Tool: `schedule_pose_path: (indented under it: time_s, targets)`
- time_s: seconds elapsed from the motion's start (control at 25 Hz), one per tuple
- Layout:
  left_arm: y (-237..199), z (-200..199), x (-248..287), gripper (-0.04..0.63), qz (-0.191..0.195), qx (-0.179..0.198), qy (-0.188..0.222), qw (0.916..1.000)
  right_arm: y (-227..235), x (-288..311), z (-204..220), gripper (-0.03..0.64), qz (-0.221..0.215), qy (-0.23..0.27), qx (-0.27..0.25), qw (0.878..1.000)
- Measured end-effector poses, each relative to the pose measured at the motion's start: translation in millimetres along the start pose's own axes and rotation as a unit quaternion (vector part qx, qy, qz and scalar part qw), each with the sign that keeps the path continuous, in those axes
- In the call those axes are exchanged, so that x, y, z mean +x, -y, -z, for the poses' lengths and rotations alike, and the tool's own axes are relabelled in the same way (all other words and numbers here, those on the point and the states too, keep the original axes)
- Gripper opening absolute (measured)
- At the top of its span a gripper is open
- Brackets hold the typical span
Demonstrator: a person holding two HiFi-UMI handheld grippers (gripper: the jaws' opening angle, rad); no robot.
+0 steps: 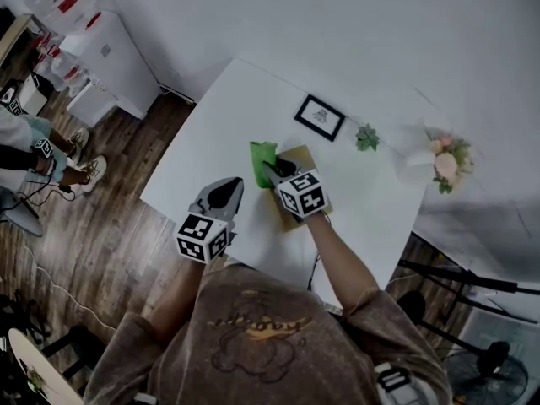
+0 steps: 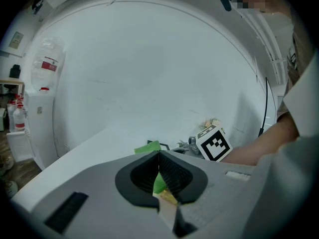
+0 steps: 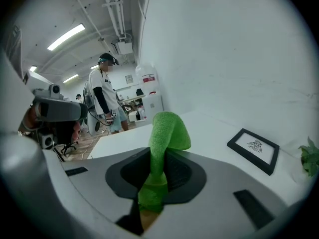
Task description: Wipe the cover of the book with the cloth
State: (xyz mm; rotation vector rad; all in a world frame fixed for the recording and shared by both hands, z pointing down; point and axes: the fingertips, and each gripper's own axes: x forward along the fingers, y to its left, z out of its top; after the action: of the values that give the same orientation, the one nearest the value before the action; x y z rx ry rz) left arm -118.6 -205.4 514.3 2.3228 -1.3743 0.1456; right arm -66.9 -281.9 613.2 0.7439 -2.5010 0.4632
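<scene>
A tan-covered book [image 1: 305, 156] lies near the middle of the white table [image 1: 218, 125]. My right gripper [image 1: 272, 170] is shut on a green cloth [image 1: 262, 157] over the book's far left corner. In the right gripper view the cloth [image 3: 164, 133] stands up out of the jaws of the right gripper [image 3: 158, 158] and hangs below them. My left gripper [image 1: 229, 189] hovers left of the book with its jaws pressed together and nothing in them. In the left gripper view the left gripper [image 2: 159, 159] points toward the cloth [image 2: 148, 147].
A black picture frame [image 1: 320, 116], a small green plant [image 1: 367, 137] and a vase of flowers [image 1: 443, 163] stand along the table's far side. A water dispenser [image 1: 101, 53] and a standing person [image 1: 34, 154] are off to the left. A thin cable [image 1: 314, 268] hangs at the near edge.
</scene>
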Motion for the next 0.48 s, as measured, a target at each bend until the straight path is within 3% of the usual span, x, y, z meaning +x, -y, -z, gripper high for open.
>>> schedule_pose_path:
  time_s: [0.48]
  targets:
    - [-5.8, 6.3, 7.6, 0.005, -0.003, -0.007, -0.011, 0.9999, 8.3, 18.8, 18.2, 0.067, 0.002, -0.030, -0.023, 0.999]
